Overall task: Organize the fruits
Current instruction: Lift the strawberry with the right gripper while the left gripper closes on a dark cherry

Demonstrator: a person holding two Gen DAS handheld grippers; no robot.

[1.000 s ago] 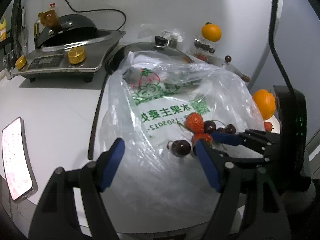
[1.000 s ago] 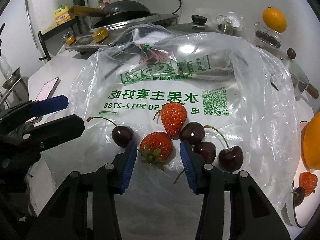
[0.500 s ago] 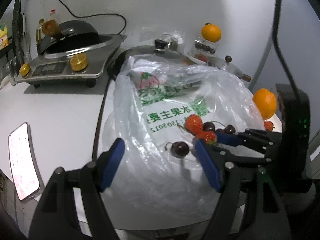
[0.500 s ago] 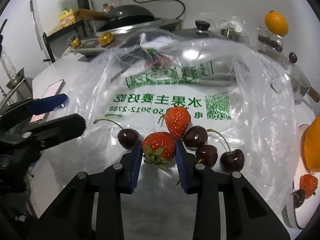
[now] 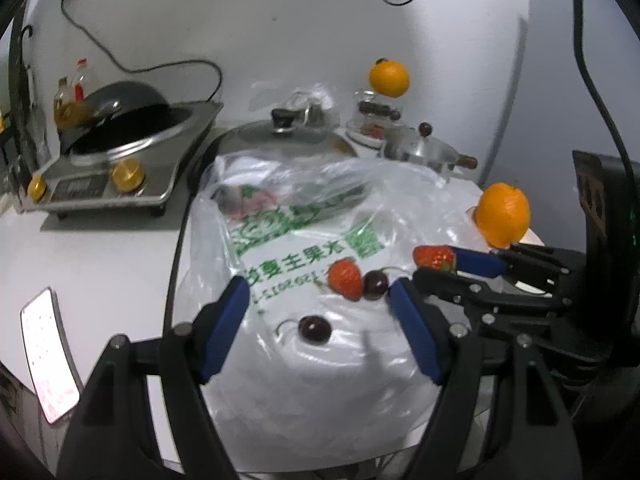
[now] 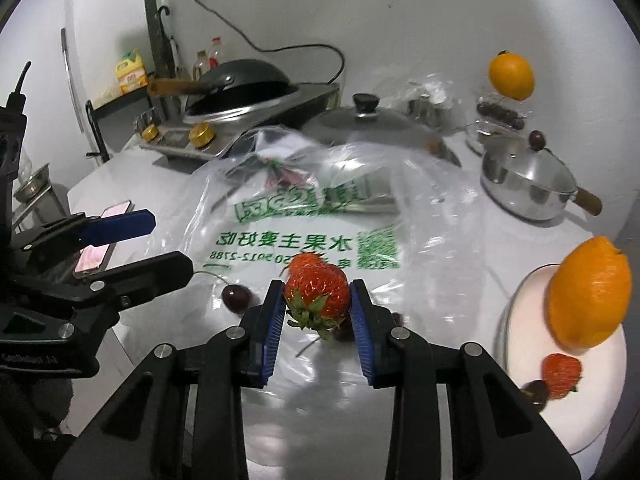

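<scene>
My right gripper (image 6: 318,296) is shut on a red strawberry (image 6: 317,295) and holds it above the clear plastic bag (image 6: 312,216); the held strawberry also shows in the left wrist view (image 5: 434,258). A second strawberry (image 5: 345,279) and cherries (image 5: 315,329) lie on the bag. My left gripper (image 5: 320,308) is open and empty over the bag, near one cherry. A white plate (image 6: 592,404) at the right holds an orange (image 6: 588,294), a strawberry (image 6: 561,369) and a cherry.
An induction cooker with a black wok (image 5: 120,128) stands at the back left. A lidded pan (image 6: 372,124), a steel saucepan (image 6: 528,184) and a tiered stand with an orange (image 6: 512,76) stand behind. A phone (image 5: 48,354) lies at the table's left edge.
My right gripper closed on the strawberry and lifted it off the bag. Both grippers drew back and up from the bag.
</scene>
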